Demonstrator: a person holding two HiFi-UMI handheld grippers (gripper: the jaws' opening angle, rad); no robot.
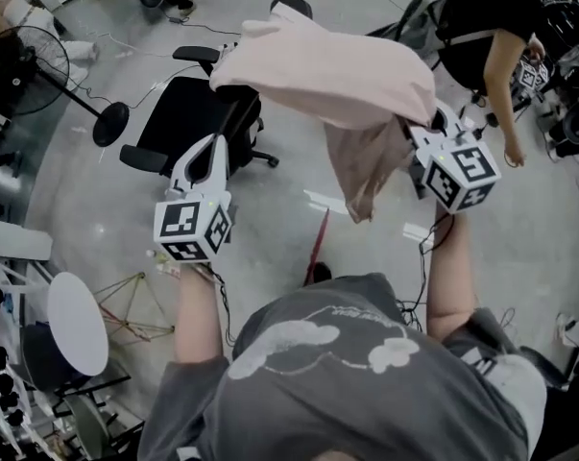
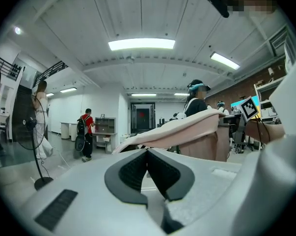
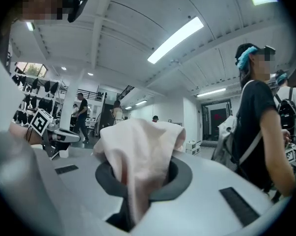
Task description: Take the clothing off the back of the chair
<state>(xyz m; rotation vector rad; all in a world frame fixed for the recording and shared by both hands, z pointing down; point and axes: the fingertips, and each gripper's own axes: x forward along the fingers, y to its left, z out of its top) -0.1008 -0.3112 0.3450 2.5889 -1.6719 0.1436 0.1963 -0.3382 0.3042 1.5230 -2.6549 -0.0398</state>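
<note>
Seen from above, the left tongs (image 1: 210,148) point toward eleven o'clock at a black office chair (image 1: 179,113). They are closed together on nothing. The pale pink clothing (image 1: 327,75) hangs at twelve o'clock with its left end over the chair back; whether they touch is unclear. The right tongs (image 1: 425,133), at two o'clock, are clamped on a bunch of the fabric. The step probably goes best with a firm grip, lifting the cloth up and clear so that no trailing hem snags the chair.
</note>
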